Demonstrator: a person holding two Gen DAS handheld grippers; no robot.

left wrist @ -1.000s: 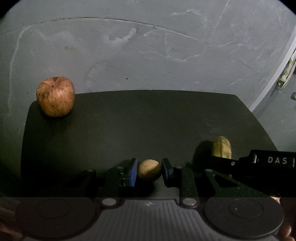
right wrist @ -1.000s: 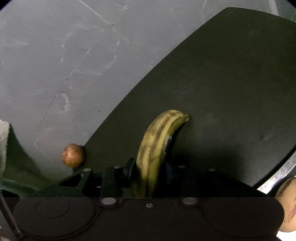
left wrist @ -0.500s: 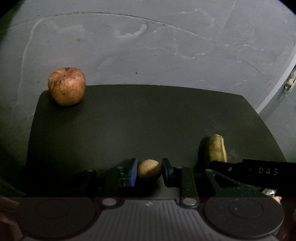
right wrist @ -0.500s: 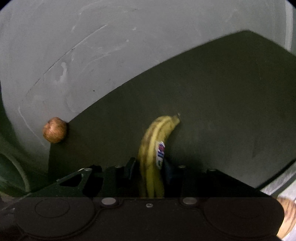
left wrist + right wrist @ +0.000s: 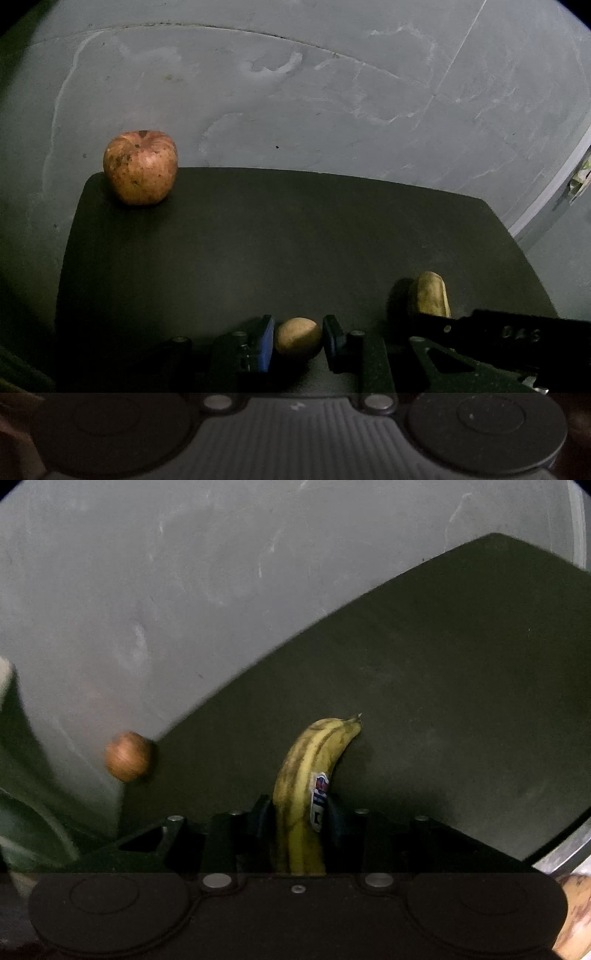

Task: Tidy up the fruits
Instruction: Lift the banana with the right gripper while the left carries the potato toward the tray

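Since a second ago your right claw (image 5: pixel 300 814) has rolled, so the banana (image 5: pixel 308 786) now shows its sticker (image 5: pixel 320 805) on the right flank and stands more upright in the right wrist view; the black mat (image 5: pixel 443 701) has swung across that view too. Its jaws have just been closing again, and the banana sits between them, pressed by both pads, its tip pointing away and slightly right above the mat. Your left claw (image 5: pixel 298 341) has barely shifted: it is clamped on a small round tan fruit (image 5: pixel 297 336), blue pad (image 5: pixel 266 341) on one side, black pad on the other, low over the near edge of the mat.

From the left wrist view, a red speckled apple (image 5: pixel 140 167) rests on the far left corner of the mat, stem dimple up, well apart from both claws. You can see the banana's end poking past the right claw's black frame at the right. The mat lies on a grey, scuffed worktop (image 5: pixel 332 92).

From the right wrist view, a small brown round fruit (image 5: pixel 128 756), blurred, appears at the mat's left corner. Whether it touches the mat you cannot tell.
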